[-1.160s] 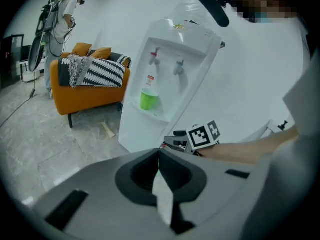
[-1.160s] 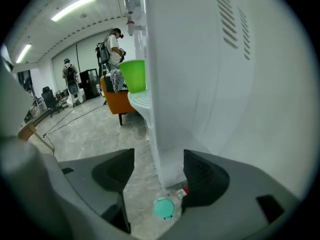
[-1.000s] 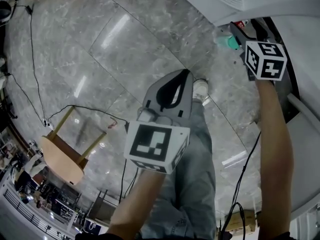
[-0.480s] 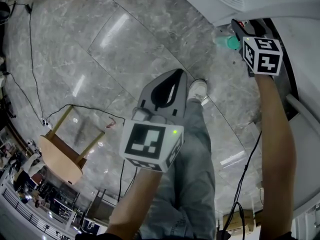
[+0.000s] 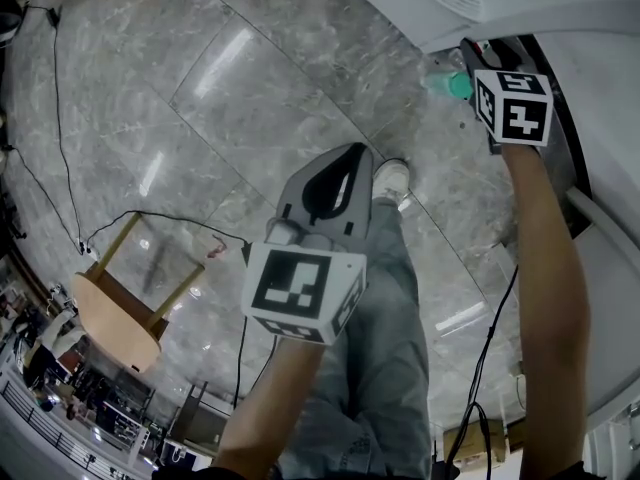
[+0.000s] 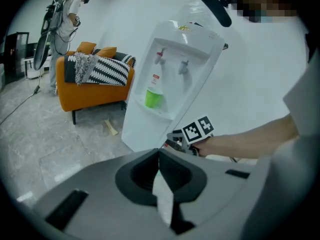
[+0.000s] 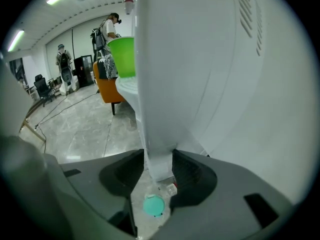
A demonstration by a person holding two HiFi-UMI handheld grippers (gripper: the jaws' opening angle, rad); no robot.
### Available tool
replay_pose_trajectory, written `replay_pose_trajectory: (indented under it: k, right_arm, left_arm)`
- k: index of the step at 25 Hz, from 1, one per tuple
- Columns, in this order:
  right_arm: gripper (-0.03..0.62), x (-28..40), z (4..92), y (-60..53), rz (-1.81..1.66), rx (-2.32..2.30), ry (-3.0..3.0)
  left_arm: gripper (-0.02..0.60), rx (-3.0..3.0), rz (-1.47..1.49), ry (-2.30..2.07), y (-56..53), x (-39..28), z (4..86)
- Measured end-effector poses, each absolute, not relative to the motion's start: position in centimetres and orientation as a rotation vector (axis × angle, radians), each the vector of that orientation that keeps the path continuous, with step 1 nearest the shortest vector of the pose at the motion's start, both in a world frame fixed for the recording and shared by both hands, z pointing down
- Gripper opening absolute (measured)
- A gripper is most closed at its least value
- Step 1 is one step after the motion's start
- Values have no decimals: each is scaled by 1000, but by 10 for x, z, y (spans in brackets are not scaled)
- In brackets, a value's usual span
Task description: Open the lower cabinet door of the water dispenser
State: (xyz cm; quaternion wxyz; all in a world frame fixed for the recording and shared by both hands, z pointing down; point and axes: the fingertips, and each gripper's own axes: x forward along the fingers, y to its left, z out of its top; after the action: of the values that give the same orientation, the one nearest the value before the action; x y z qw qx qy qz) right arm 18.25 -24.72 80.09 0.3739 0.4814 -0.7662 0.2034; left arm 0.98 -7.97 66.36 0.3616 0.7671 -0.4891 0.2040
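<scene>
1. My left gripper (image 6: pixel 160 160): grey moulded shell, dark inner pads, white cube (image 5: pixel 300 290) with black square markers on the back.
2. My right gripper (image 7: pixel 159 171): same grey shell, same marker cube (image 5: pixel 512 106). Its jaws have just been closing, with the white cabinet door edge (image 7: pixel 157 149) between them.
3. Light blue jeans (image 5: pixel 385 358), white shoe (image 5: pixel 393 178).
4. Forearms (image 5: pixel 545 268) bare.

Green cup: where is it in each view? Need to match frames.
Head view: not in it.
Left gripper view: cup at centre, under the dispenser's taps.
Right gripper view: upper left of centre, against the dispenser's side.
Shared landmark: the white dispenser, top right in head view.
</scene>
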Motion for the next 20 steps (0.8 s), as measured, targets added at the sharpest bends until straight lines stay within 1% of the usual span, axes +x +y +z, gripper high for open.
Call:
replay_pose_trajectory:
  k: [2, 20]
  right_arm:
    - [158, 183, 800, -248, 534, 1243, -1956]
    - [133, 179, 796, -243, 570, 1284, -1970]
  left_arm:
    - [11, 1977, 526, -1257, -79, 8, 663]
    - [11, 1982, 529, -1239, -79, 14, 667]
